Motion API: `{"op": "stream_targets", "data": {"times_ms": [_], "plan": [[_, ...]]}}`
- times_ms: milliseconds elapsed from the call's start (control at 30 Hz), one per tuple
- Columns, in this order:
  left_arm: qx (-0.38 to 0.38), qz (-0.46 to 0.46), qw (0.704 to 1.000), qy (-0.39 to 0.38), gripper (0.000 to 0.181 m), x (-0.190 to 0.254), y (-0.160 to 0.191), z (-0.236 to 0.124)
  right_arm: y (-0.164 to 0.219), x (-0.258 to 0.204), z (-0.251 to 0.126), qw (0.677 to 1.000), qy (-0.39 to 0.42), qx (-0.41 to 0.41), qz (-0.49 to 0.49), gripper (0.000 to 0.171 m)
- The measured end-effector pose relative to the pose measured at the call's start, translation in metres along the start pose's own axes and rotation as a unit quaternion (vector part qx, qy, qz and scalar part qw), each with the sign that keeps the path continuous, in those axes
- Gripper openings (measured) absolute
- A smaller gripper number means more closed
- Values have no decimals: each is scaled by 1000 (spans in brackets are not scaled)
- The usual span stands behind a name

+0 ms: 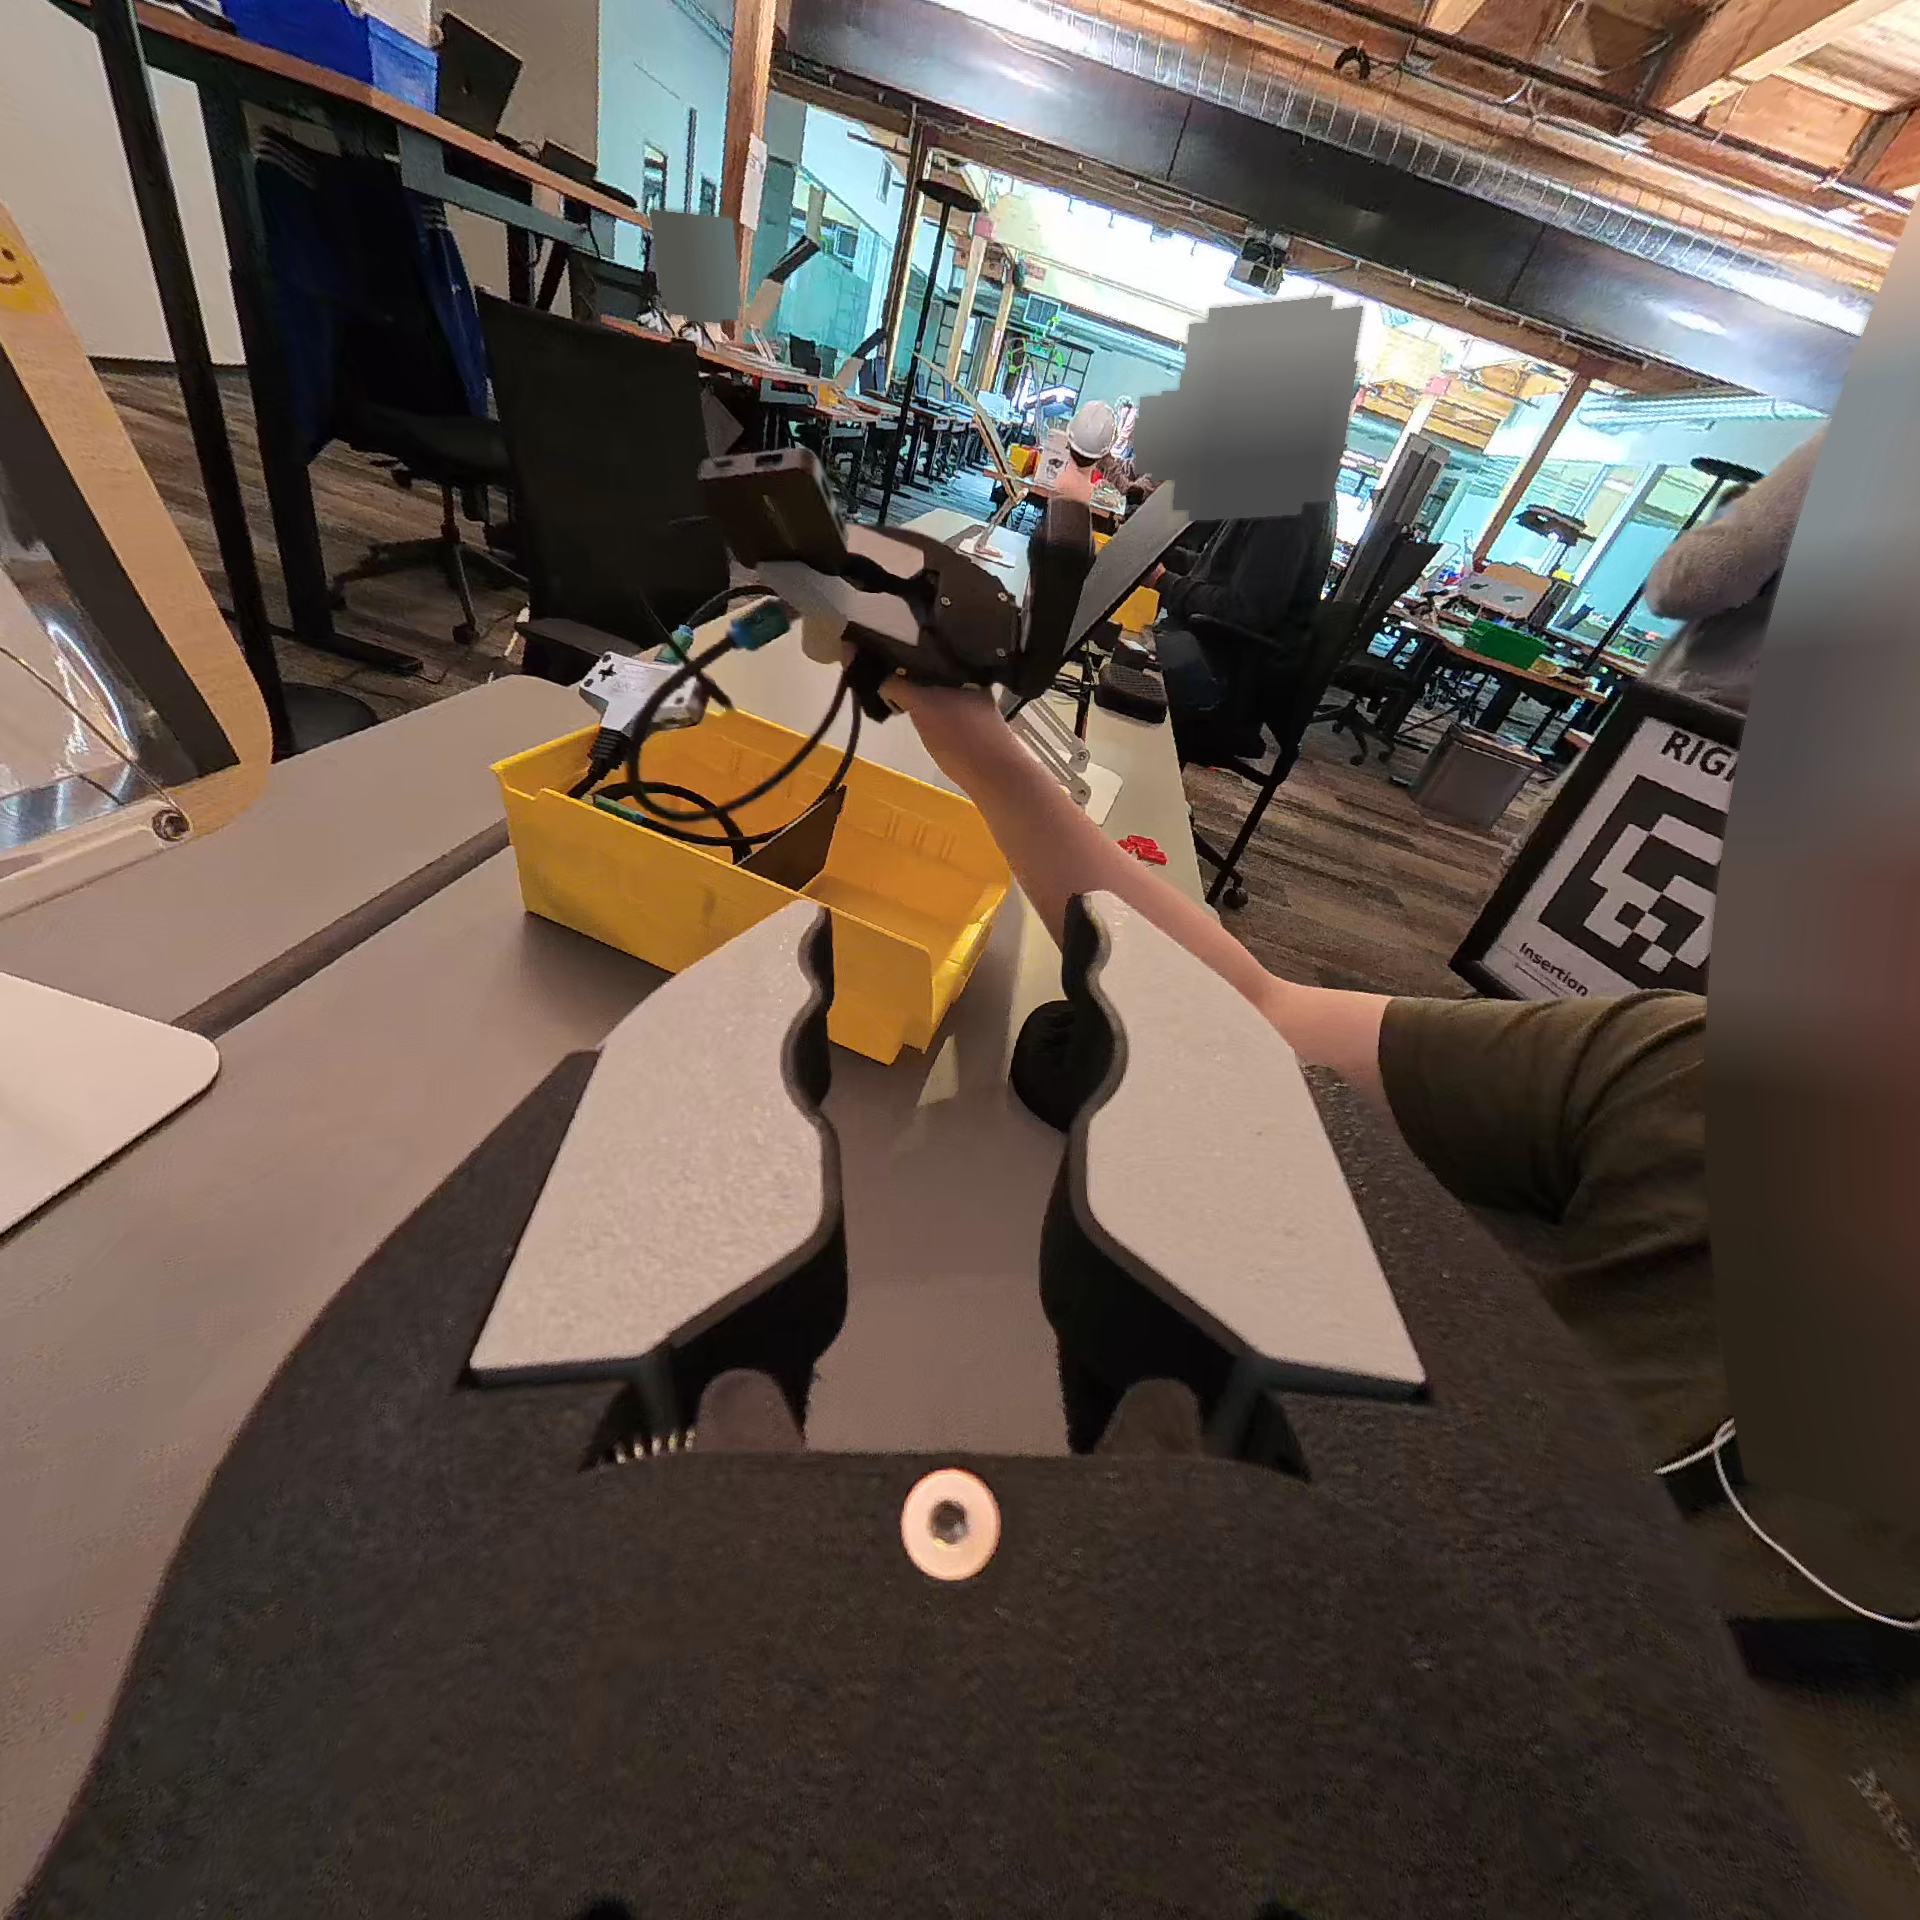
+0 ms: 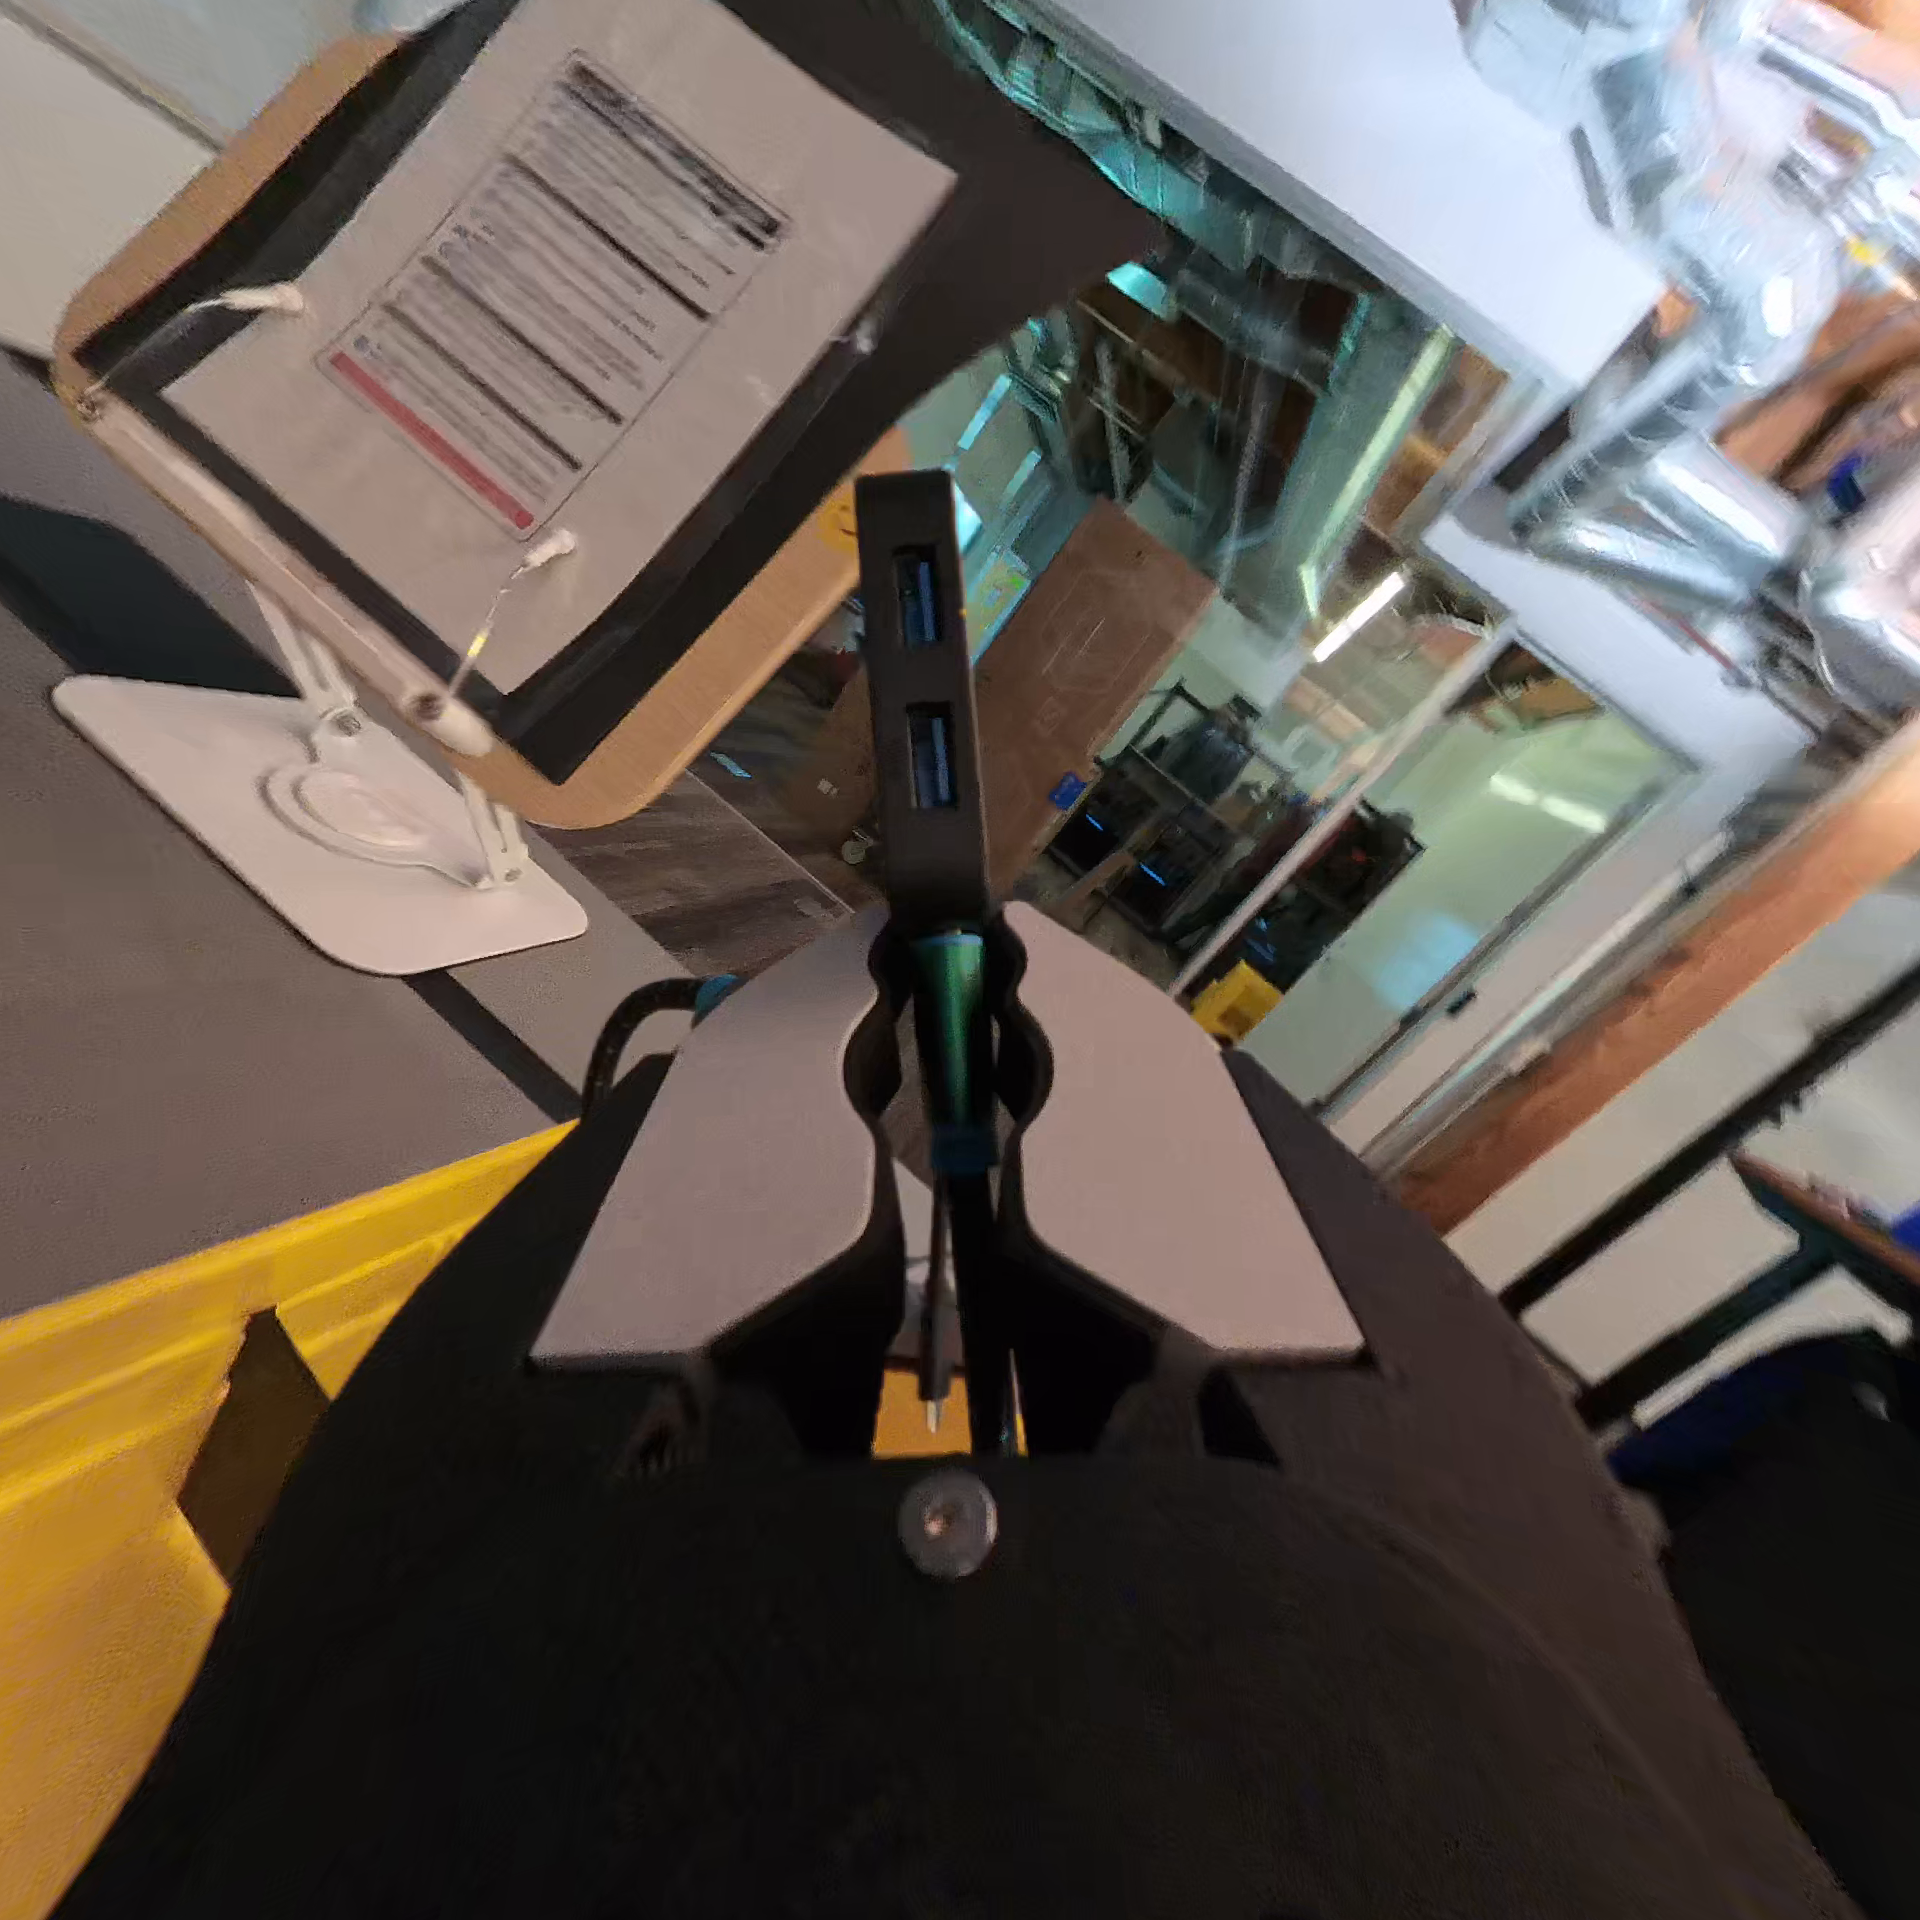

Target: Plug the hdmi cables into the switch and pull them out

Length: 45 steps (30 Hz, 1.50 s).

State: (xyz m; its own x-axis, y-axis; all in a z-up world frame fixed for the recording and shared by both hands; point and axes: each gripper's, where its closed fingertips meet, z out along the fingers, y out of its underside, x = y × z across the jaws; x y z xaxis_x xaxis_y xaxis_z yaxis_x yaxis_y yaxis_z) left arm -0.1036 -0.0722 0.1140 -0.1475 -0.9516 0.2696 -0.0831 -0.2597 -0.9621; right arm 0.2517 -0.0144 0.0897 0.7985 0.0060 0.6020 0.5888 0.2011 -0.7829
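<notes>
The dark grey box-shaped switch (image 2: 920, 696) stands edge-on out of the right gripper (image 2: 948, 940), whose grey fingers are pinched nearly together on its lower end and on the green metal cable boot (image 2: 951, 1023) entering it there. The grip sits low on the box, so I judge that pushing a plug into the ports near its far end could lever it round between the pads or twist it free.

From the left wrist view the right gripper (image 1: 821, 566) is held high at 12 o'clock above the yellow plastic bin (image 1: 727, 883), the bare forearm (image 1: 1039, 821) rising from 3 o'clock. Black HDMI cables with teal plugs (image 1: 753, 629) and a small silver adapter (image 1: 644, 691) dangle beneath the switch, looping into the bin; a loop could snag on the bin's black divider (image 1: 795, 842) and drag the switch askew.

The left gripper (image 1: 951, 992) hovers low over the grey table (image 1: 260, 987), fingers well apart, holding nothing.
</notes>
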Motion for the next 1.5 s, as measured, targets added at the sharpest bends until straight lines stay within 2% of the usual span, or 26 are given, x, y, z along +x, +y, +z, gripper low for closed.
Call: {"op": "stream_targets", "data": {"times_ms": [67,200,300,400,467,533,667,767,833,933,1000,1100,1200,1333,1367,1433,1500], "plan": [[-7,-3,1000,4,42,0,3,2,8,-18,7,999,-49,1,-23,14],[-18,-10,1000,7,42,-1,8,5,63,-58,8,976,-181,-113,51,15],[-33,-9,999,10,42,1,13,8,76,-49,7,958,-168,-168,163,17],[-47,-5,999,12,42,4,18,11,94,-31,8,936,-110,-218,254,20],[-52,-5,999,14,42,5,20,12,101,-21,12,945,-70,-207,244,25],[-58,-7,998,16,42,5,22,13,108,-18,16,957,-40,-206,201,47],[-70,-15,997,14,42,3,26,14,114,-11,17,959,-10,-229,167,60],[-63,-12,998,10,42,3,21,9,95,0,11,971,1,-200,132,59],[-60,-9,998,6,42,3,18,5,77,-2,5,976,-28,-179,124,54],[-57,-6,998,1,42,4,13,-2,78,-21,-9,957,-101,-237,131,42],[-56,-6,998,-4,42,5,10,-6,89,-16,-17,946,-86,-294,110,38],[-47,0,999,-18,42,5,2,-17,74,-8,-20,949,-71,-277,133,38],[-35,1,999,-39,42,2,-6,-30,61,0,-30,941,-62,-275,185,38],[-48,2,994,-93,42,-10,-9,-51,76,24,-67,917,-7,-380,123,35],[-57,3,991,-121,42,-17,-9,-59,80,30,-80,905,5,-409,115,35],[-69,13,977,-200,43,-34,-11,-85,84,25,-104,882,-9,-444,158,38],[-93,20,947,-308,44,-57,-8,-125,93,13,-131,841,-26,-489,230,43]]}}
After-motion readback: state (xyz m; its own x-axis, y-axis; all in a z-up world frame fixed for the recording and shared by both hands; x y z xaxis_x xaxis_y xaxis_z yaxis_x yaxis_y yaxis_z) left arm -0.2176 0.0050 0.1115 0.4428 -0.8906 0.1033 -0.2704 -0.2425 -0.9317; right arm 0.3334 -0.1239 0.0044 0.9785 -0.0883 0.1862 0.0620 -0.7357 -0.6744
